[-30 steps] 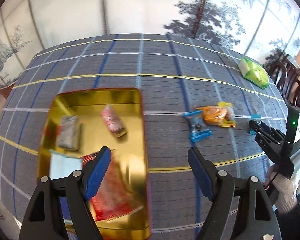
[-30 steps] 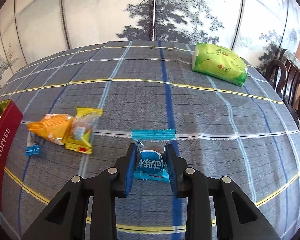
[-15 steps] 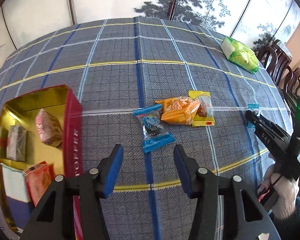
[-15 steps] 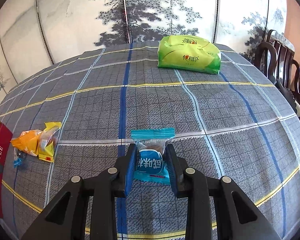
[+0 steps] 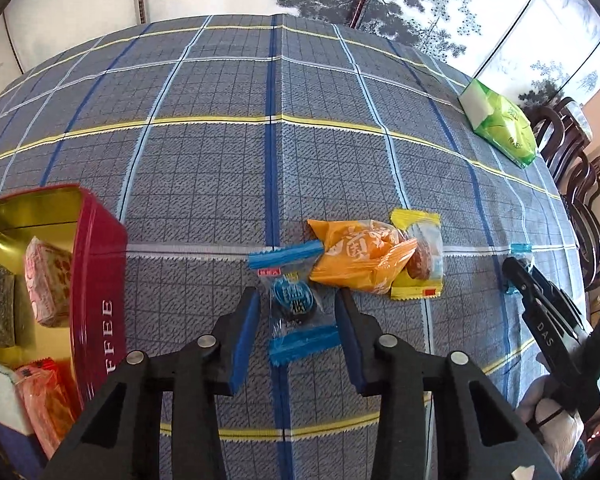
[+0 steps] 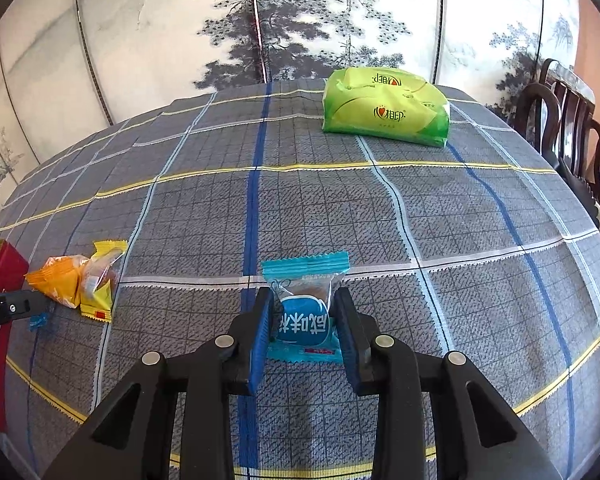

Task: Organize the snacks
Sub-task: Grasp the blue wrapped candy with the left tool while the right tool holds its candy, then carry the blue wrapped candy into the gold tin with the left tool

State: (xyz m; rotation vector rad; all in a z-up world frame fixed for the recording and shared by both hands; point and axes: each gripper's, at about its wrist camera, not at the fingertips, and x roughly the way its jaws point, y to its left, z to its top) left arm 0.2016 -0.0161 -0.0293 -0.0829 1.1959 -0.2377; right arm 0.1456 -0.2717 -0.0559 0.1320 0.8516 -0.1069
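A dark candy in a clear wrapper with blue ends [image 5: 296, 308] lies on the checked cloth. My left gripper [image 5: 296, 296] straddles it with its jaws closing; a gap shows on each side of the candy. A light-blue snack packet [image 6: 306, 324] sits between the pads of my right gripper [image 6: 303, 294]. Those jaws are opening, with the pads still against the packet's sides. A red toffee tin [image 5: 100, 280] with a gold inside stands to the left and holds several wrapped snacks. An orange packet [image 5: 356, 256] and a yellow packet [image 5: 420, 264] lie just beyond the candy.
A green tissue pack [image 6: 384, 108] lies at the far right of the table. Dark wooden chairs [image 5: 580, 184] line the right edge. A gloved hand [image 5: 556, 416] holds the right gripper [image 5: 518, 268]. A painted folding screen stands behind the table.
My left gripper moved from above the tin rightwards and down to the blue-ended candy, and its jaws narrowed a lot. The right gripper swung its view leftwards with the light-blue packet still between its pads.
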